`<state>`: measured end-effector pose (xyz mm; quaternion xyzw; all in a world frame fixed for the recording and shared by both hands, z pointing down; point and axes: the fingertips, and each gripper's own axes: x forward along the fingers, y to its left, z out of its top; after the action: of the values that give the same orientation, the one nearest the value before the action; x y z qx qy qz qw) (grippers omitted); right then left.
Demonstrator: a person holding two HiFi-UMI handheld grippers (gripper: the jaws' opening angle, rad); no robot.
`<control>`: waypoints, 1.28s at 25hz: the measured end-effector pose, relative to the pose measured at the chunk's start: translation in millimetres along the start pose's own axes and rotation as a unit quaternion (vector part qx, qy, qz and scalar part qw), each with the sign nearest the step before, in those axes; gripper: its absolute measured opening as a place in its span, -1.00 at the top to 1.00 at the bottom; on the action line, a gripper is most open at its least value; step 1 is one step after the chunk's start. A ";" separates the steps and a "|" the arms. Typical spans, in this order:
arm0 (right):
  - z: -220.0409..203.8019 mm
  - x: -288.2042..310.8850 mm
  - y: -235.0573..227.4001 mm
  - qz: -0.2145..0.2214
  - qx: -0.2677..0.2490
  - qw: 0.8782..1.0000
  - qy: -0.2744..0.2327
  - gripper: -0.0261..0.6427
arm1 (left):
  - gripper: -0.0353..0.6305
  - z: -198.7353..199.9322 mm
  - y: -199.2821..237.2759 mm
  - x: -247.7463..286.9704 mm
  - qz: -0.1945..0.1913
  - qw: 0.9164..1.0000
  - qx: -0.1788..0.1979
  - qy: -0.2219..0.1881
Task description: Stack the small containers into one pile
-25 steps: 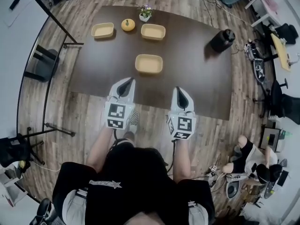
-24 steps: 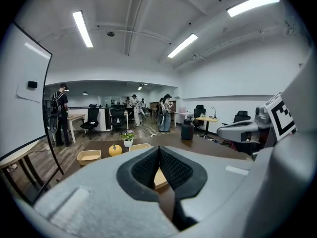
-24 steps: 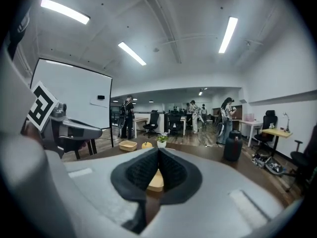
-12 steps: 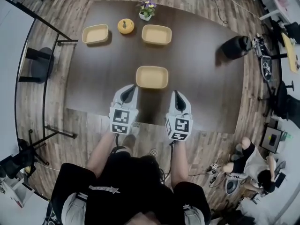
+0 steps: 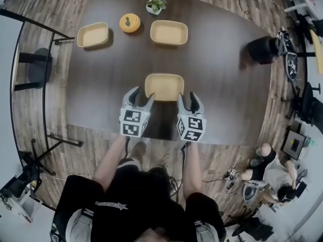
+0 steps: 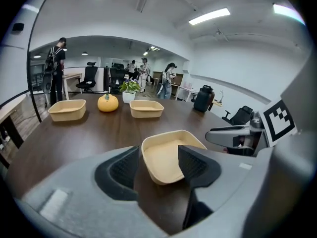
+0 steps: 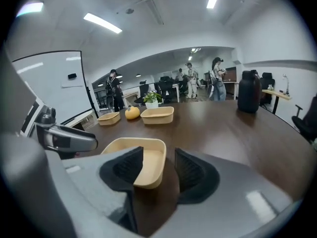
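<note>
Three tan containers lie apart on the dark surface (image 5: 222, 95), so none of the pile is built yet. The near container (image 5: 164, 86) sits in the middle, close to the person's edge. The far-left container (image 5: 93, 34) and the far-right container (image 5: 169, 32) sit toward the far edge, with an orange ornament (image 5: 129, 22) between them and a potted plant (image 5: 157, 0) just behind. A black jug (image 5: 263, 49) stands well apart at the right.

The left hand-held gripper (image 5: 142, 96) and the right hand-held gripper (image 5: 187, 99) flank the near container, one at each near corner, both tilted down toward it. Their jaws have just been opening and stand wide apart. In each gripper view a corner of the container's rim stands between the jaws, with one jaw over the inside and one outside. The pads do not press on the wall, so nothing is gripped. The wide spread seems meant to straddle the thin wall before pinching it. Taking the shallow, light-looking container from both sides would likely keep it level when it is lifted toward one of the far ones.
</note>
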<state>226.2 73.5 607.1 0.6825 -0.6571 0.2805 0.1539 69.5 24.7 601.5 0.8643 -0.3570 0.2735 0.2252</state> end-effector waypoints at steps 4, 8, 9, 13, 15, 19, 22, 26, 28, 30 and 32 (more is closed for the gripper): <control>-9.2 15.5 -2.4 -0.002 -0.004 1.000 0.017 0.32 | 0.08 -10.2 4.7 13.9 0.000 1.000 -0.001 0.015; -17.2 23.6 -4.1 -0.004 -0.008 1.000 0.029 0.32 | 0.08 -21.5 4.5 21.3 -0.003 1.000 0.004 0.030; -19.0 25.5 -4.8 -0.005 -0.008 0.999 0.032 0.31 | 0.08 -24.0 4.1 23.1 -0.005 0.999 0.006 0.033; -29.3 35.5 -5.5 -0.003 -0.011 0.999 0.049 0.32 | 0.23 -30.3 6.9 31.3 -0.001 0.999 0.020 0.046; -33.8 38.4 -4.9 -0.003 -0.014 0.998 0.057 0.55 | 0.45 -34.2 9.1 35.0 0.005 0.998 0.022 0.050; -32.1 39.0 -1.1 -0.011 -0.023 0.998 0.059 0.70 | 0.58 -31.0 15.5 34.8 0.023 0.999 0.016 0.042; -21.3 34.2 3.4 -0.016 -0.022 0.998 0.049 0.76 | 0.65 -22.0 21.0 28.0 0.033 0.999 0.014 0.029; 4.1 22.9 19.8 -0.018 -0.037 0.999 0.024 0.76 | 0.67 -0.1 29.9 6.4 0.048 0.999 0.008 -0.003; 19.5 17.8 32.2 -0.017 -0.041 0.999 0.009 0.76 | 0.68 10.2 37.3 -7.2 0.060 0.998 0.004 -0.017; 35.6 13.3 46.0 -0.012 -0.043 0.999 -0.006 0.78 | 0.68 20.7 45.9 -21.9 0.072 0.997 -0.001 -0.031; 50.6 9.1 61.1 -0.002 -0.049 0.999 -0.017 0.78 | 0.69 31.1 54.9 -38.3 0.085 0.995 -0.004 -0.044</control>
<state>175.1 31.4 562.5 0.6804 -0.6711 0.2354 0.1767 15.8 -9.9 564.6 0.8412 -0.4397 0.2519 0.1888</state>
